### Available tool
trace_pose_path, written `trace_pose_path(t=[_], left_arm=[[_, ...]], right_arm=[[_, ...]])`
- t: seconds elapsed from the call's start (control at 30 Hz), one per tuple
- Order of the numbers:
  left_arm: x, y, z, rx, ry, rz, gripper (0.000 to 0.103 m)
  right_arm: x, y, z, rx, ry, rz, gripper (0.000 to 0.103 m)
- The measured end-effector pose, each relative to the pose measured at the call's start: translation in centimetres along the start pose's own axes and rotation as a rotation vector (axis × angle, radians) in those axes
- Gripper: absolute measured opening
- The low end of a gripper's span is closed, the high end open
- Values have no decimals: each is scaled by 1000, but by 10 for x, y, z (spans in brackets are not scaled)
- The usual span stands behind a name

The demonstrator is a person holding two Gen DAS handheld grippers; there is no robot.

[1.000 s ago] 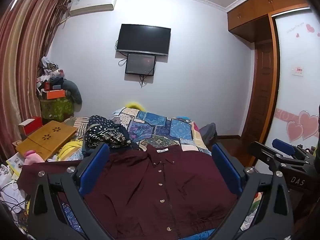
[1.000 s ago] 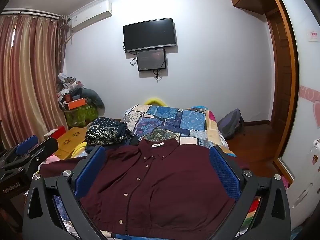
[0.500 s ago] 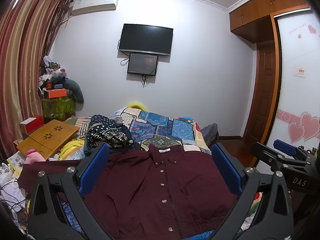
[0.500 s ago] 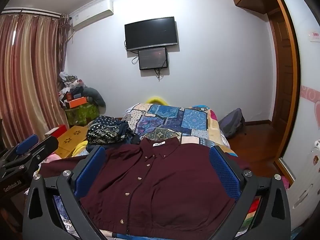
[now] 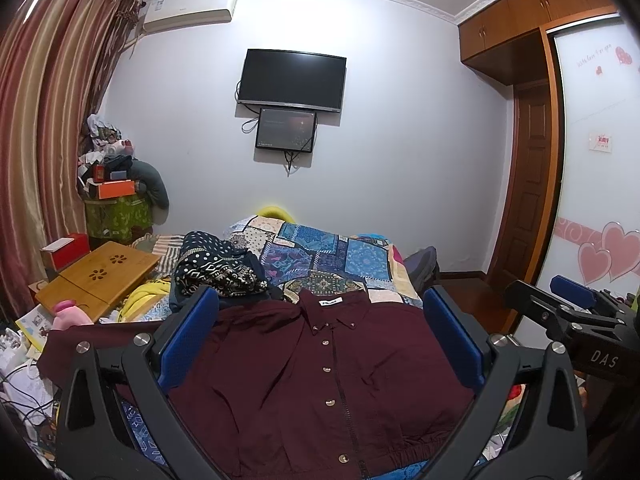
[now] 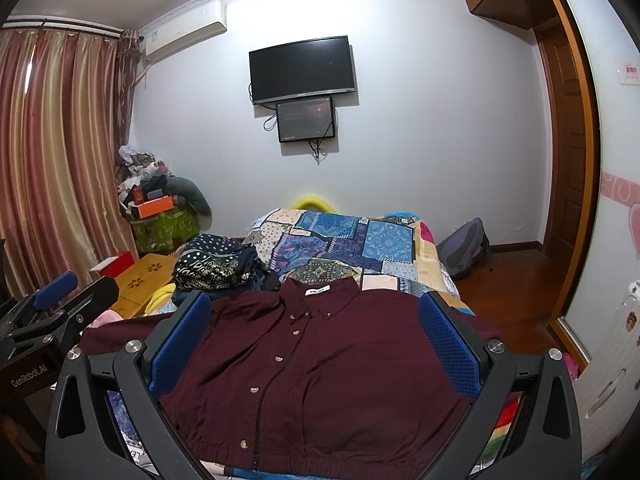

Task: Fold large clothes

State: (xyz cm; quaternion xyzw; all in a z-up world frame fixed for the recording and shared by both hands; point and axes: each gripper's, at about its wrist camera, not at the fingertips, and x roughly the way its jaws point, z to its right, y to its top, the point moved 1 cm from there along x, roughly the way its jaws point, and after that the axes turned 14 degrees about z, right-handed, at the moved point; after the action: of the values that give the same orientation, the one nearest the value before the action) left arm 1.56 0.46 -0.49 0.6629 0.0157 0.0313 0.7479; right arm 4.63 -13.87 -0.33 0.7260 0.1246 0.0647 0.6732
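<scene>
A dark maroon button-up shirt point(image 5: 320, 376) lies flat, front up, on the bed, collar away from me and hem toward me; it also shows in the right wrist view point(image 6: 320, 372). Its sleeves spread out to both sides. My left gripper point(image 5: 320, 344) is open and empty, held above the shirt near the hem. My right gripper point(image 6: 316, 344) is open and empty, also above the shirt. Each gripper shows at the edge of the other's view: the right gripper point(image 5: 568, 320) and the left gripper point(image 6: 48, 320).
A patchwork quilt point(image 5: 332, 256) covers the bed beyond the shirt. A pile of dark patterned clothes point(image 5: 216, 268) lies at the collar's left. A wooden lap desk point(image 5: 100, 276) and clutter stand at left. A backpack point(image 6: 464, 248) sits on the floor at right.
Both views have drifted slightly, so the shirt sits a little lower in frame. The shirt has not moved and both grippers stay open.
</scene>
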Motion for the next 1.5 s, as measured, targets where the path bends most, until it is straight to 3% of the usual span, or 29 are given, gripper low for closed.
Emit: trace_pose_path(t=[1.5], left_arm=[[-1, -7, -12, -5, 17, -19, 103]], right_arm=[[1, -2, 4, 11, 2, -22, 103]])
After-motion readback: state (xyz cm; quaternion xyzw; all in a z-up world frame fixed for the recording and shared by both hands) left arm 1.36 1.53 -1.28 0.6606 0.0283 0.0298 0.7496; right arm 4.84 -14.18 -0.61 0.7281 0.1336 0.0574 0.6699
